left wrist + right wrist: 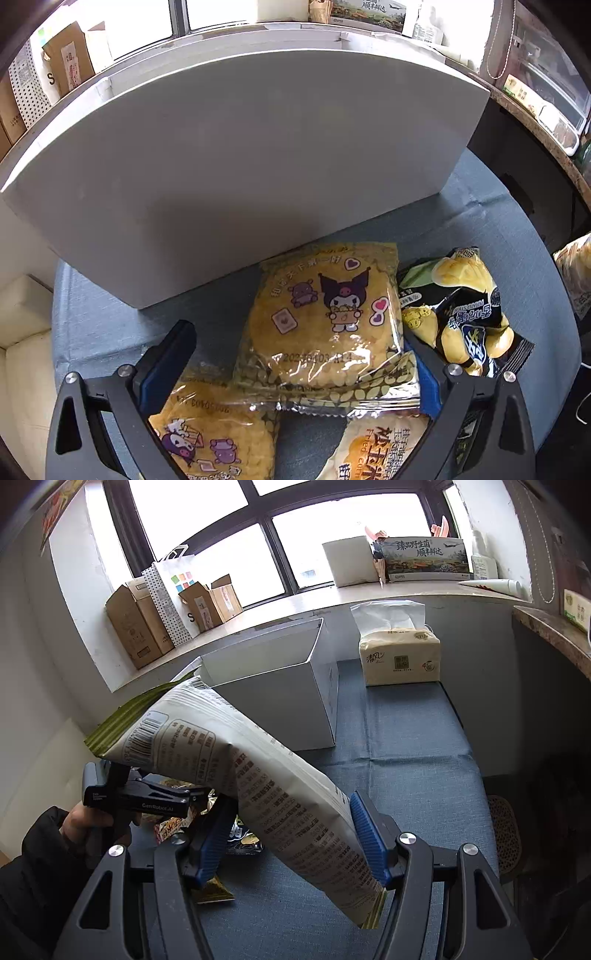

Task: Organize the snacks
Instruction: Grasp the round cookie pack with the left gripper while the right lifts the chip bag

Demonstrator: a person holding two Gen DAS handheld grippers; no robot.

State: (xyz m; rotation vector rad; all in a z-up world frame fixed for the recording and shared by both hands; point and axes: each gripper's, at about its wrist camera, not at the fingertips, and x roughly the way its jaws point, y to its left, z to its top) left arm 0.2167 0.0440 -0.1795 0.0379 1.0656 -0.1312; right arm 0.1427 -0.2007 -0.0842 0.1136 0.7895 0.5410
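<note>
A desk (413, 738) covered with wrinkled blue-grey cloth stands against a white wall (74, 635) beneath a dark-framed window (269, 535), through which bright daylight enters. A pale window sill (303, 605) runs the width of the wall and carries brown cardboard boxes (136, 627), a dotted paper bag (166, 598), a white cushion-like block (349, 561) and a printed carton (424, 559) with landscape artwork. A pack of tissues (400, 655) rests at the far end of the desk, against the wall below the sill. At right, a speckled stone counter edge (554, 635) is visible, with dark space beneath. At left, cream upholstery (22, 332) adjoins the desk.
</note>
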